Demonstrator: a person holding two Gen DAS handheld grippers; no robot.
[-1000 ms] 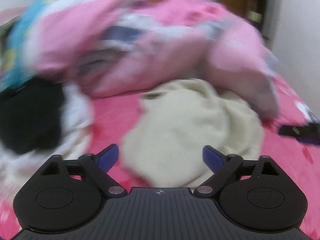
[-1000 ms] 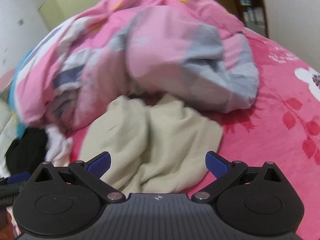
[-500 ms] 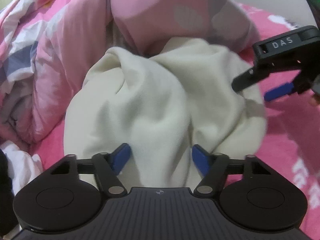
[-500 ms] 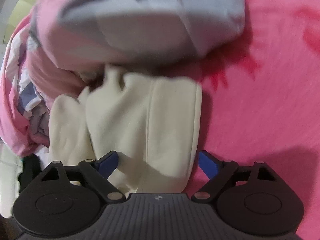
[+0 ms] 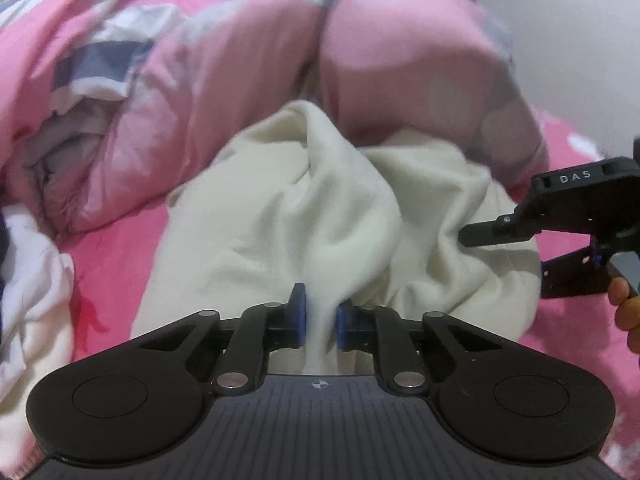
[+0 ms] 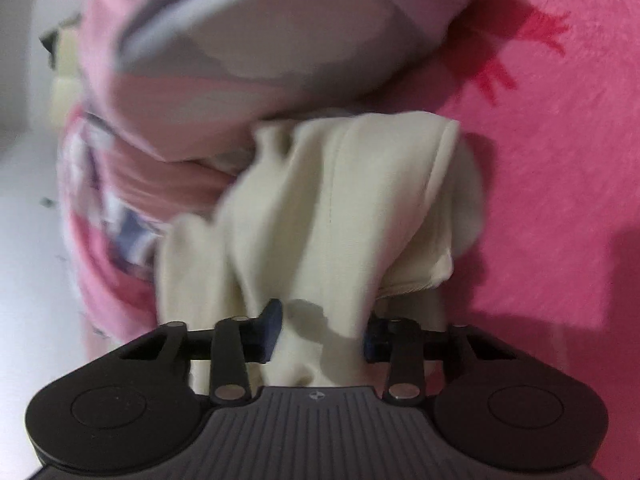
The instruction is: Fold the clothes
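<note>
Both tongs are gripping the cream fleece garment (image 5: pixel 304 216): the left tongs (image 5: pixel 319 322) are pinching a narrow ridge of it, nearly closed, while the right tongs (image 6: pixel 320 330) are clamping a thicker bunch, so their fingers are standing wider apart. Crumpled, the garment is lying on the pink bed sheet (image 6: pixel 560 160), its far end tucked against the pink-and-grey quilt (image 5: pixel 240 80). Two separate holds (likely) are meant for lifting and spreading it. White clothing (image 5: pixel 28 280) is lying just left.
</note>
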